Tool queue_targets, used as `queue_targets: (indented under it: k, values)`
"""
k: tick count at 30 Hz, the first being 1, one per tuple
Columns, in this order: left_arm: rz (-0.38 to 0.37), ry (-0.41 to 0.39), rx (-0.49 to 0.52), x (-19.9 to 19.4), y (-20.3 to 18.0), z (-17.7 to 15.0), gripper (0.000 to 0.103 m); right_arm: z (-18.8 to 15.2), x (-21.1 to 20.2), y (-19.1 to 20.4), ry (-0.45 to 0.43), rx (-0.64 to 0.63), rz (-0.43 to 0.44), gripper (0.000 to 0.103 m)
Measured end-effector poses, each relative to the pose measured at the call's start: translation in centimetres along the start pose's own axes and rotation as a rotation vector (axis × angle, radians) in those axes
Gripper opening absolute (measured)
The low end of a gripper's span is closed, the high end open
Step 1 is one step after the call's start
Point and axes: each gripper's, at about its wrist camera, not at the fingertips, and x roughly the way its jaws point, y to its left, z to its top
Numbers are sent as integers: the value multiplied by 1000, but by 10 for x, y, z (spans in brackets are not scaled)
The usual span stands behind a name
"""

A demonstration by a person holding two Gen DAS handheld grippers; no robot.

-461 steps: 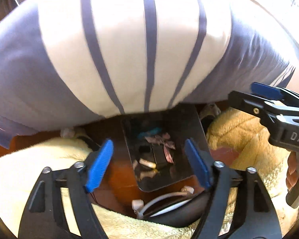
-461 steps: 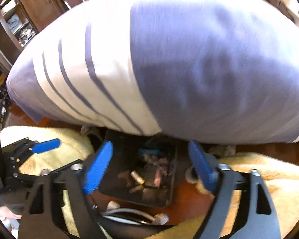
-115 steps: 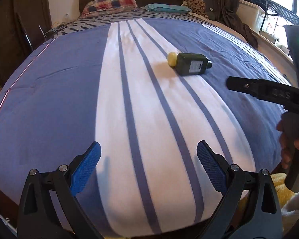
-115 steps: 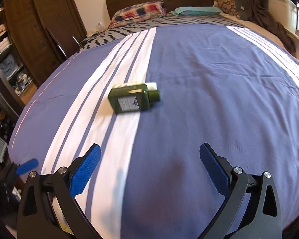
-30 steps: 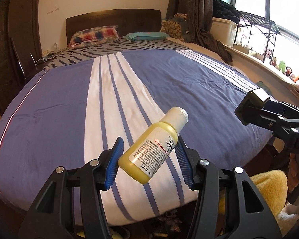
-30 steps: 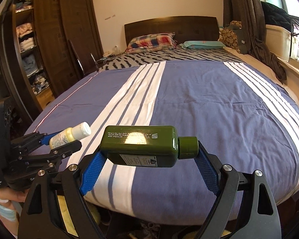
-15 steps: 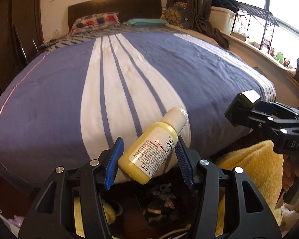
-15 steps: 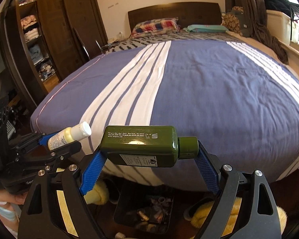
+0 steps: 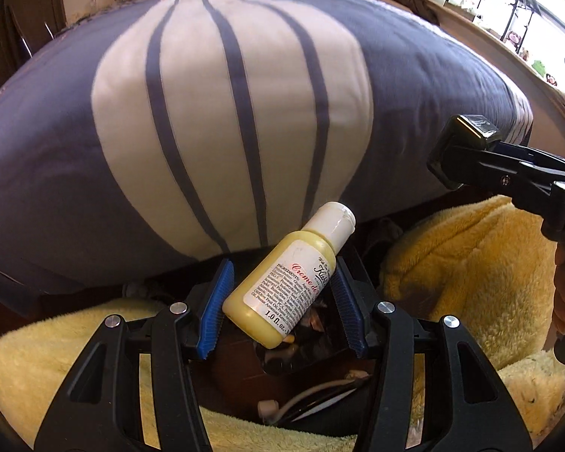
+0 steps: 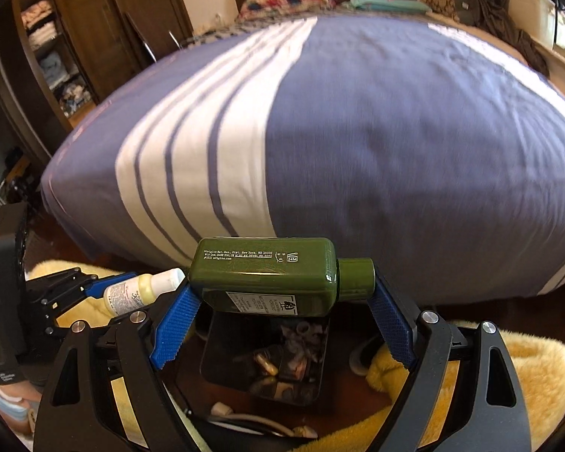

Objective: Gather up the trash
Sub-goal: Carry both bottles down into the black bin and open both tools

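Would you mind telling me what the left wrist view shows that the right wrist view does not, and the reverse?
Only the left wrist view shows the window shelf. Only the right wrist view shows the green bottle's whole body in the right gripper, plus the wardrobe. Both show the yellow bottle in the left gripper, the striped bed, the trash bin and the yellow rug.

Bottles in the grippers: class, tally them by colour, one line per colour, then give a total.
Yellow bottle, white cap, in the left gripper: 1
Green bottle, green cap, in the right gripper: 1
Total: 2
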Motion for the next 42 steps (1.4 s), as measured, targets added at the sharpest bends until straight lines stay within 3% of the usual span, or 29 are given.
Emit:
queue_targets:
  k: [15,25,30,42]
  values:
    - [-50,228,-24,77,5,-28,50,-38,74,-11,227,55,31,86]
    - [-70,297,-58,96,14,-34,51,-40,99,-12,306,78,48,86]
    - [-54,290,-68,93,13,-31,68,-33,103,-15,305,95,48,93]
    - [-6,203,-84,63,20,-21,80,-16,72,-22,204,119,6,98]
